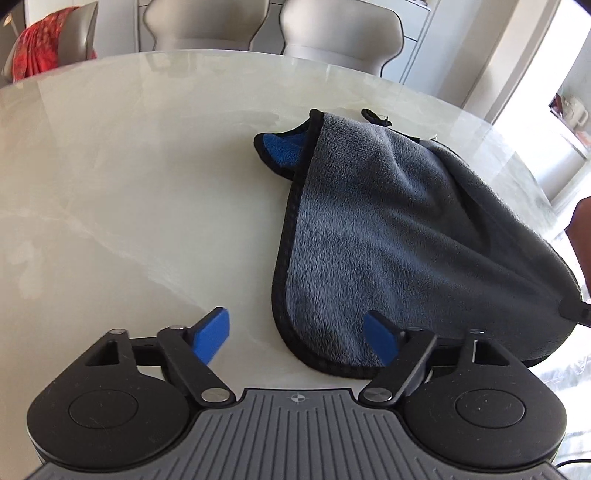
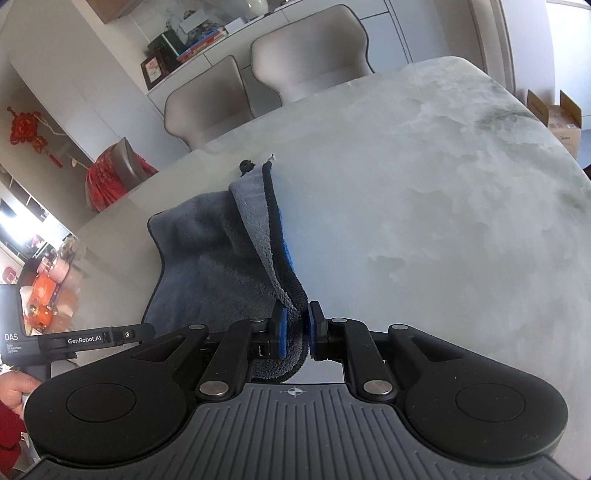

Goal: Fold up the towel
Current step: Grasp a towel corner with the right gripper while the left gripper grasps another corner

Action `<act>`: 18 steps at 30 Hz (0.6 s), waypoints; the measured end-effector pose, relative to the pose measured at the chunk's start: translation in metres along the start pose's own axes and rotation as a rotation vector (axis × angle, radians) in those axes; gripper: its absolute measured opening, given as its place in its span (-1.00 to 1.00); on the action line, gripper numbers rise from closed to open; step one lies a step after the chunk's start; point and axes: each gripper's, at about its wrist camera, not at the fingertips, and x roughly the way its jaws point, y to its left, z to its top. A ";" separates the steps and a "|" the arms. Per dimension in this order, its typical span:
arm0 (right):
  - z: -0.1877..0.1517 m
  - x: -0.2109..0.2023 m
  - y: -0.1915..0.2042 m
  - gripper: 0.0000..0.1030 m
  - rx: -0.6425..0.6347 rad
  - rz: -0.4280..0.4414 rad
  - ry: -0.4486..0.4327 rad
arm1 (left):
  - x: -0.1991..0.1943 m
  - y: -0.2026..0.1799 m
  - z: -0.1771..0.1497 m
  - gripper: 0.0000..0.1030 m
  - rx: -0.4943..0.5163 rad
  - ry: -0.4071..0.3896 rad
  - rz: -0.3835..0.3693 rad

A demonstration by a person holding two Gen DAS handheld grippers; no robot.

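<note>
A grey towel point(image 1: 388, 236) with black edging and a blue underside lies folded over on the marble table point(image 1: 129, 184). My left gripper point(image 1: 299, 336) is open and empty, its fingers straddling the towel's near left edge just above it. In the right wrist view my right gripper point(image 2: 297, 328) is shut on the towel's point(image 2: 221, 266) near corner, holding it slightly off the table point(image 2: 443, 221). A blue corner point(image 1: 280, 147) sticks out at the far left of the towel. The left gripper's body point(image 2: 74, 339) shows at the left of the right wrist view.
Beige chairs point(image 1: 332, 33) stand along the table's far edge. A chair with a red cloth point(image 1: 48, 48) is at the far left. A cardboard box point(image 2: 557, 118) sits on the floor beyond the table's right edge.
</note>
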 end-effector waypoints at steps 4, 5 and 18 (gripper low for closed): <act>-0.002 -0.001 -0.003 -0.74 0.012 -0.002 0.000 | 0.001 -0.004 0.002 0.17 0.037 -0.005 0.019; -0.002 -0.001 -0.004 -0.74 0.014 -0.002 0.000 | 0.001 -0.005 0.001 0.02 0.051 -0.009 0.025; -0.002 -0.012 -0.004 -0.73 0.036 -0.005 -0.019 | -0.021 -0.014 -0.010 -0.89 0.141 -0.064 -0.018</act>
